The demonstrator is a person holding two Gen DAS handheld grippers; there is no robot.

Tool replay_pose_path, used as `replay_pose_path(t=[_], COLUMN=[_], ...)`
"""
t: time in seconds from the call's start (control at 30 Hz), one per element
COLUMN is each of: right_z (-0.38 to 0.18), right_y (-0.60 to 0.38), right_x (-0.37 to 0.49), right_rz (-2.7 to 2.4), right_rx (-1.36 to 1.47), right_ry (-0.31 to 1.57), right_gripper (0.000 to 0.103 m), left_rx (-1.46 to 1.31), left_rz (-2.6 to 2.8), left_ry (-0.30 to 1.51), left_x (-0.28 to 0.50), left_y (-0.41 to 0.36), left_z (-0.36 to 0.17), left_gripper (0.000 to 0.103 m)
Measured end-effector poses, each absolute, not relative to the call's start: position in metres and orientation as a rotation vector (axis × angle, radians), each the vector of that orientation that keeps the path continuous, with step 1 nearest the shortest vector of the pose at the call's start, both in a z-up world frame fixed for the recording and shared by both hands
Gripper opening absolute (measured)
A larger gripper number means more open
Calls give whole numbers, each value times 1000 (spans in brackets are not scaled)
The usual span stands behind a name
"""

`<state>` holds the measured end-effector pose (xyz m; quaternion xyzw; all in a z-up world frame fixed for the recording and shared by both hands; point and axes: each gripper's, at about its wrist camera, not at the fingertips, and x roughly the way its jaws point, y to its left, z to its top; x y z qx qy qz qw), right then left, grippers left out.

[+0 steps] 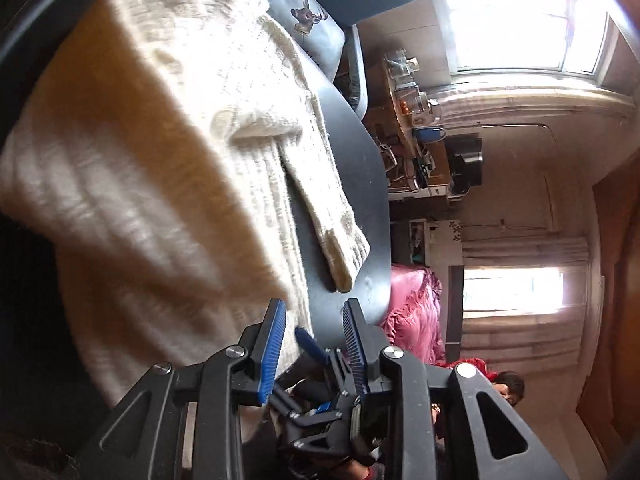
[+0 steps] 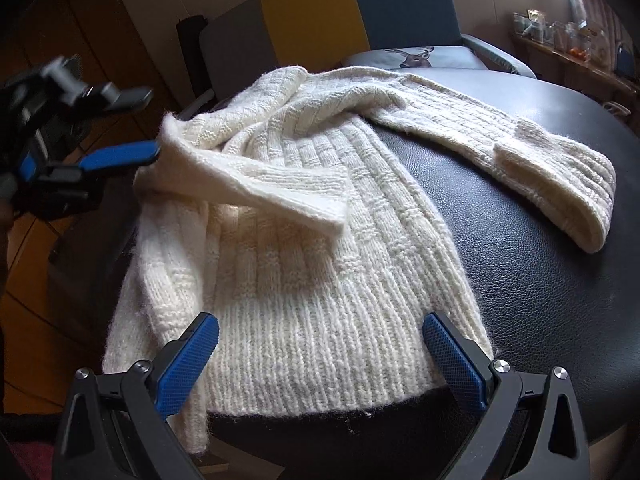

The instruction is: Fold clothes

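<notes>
One cream knitted sweater point(image 2: 304, 240) is shown spread on a black leather-look table point(image 2: 540, 280), its ribbed hem nearest the right gripper point(image 2: 320, 344), one sleeve point(image 2: 260, 184) folded across the body and the other sleeve point(image 2: 520, 152) laid out to the far right. The right gripper is seen with its blue-padded fingers point(image 2: 188, 360) spread wide over the hem, nothing being held between them. The left gripper point(image 2: 132, 128) is seen blurred at the left edge of the sweater, parted, with the lower pad beside the folded sleeve's shoulder; contact cannot be judged.
</notes>
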<state>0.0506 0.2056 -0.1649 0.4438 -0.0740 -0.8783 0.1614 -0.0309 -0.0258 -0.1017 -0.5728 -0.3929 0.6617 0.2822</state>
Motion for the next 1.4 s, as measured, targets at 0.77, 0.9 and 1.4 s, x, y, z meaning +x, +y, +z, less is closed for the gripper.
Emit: replay_pose_path(t=[0.77, 0.9, 1.4], right_z=[-167, -164, -138], right_y=[212, 209, 162], right_x=[53, 52, 18], right_rz=[-2497, -2494, -2368], right_rx=[1181, 1216, 1267], right_ry=[-236, -225, -214], right_gripper=[103, 103, 103], left_rx=[-1807, -1690, -1799], left_rz=[1825, 1924, 2421], left_ry=[-1324, -1298, -1388], left_x=[-27, -12, 38], left_y=[-37, -66, -295], left_z=[-140, -123, -112], left_gripper=[17, 16, 23])
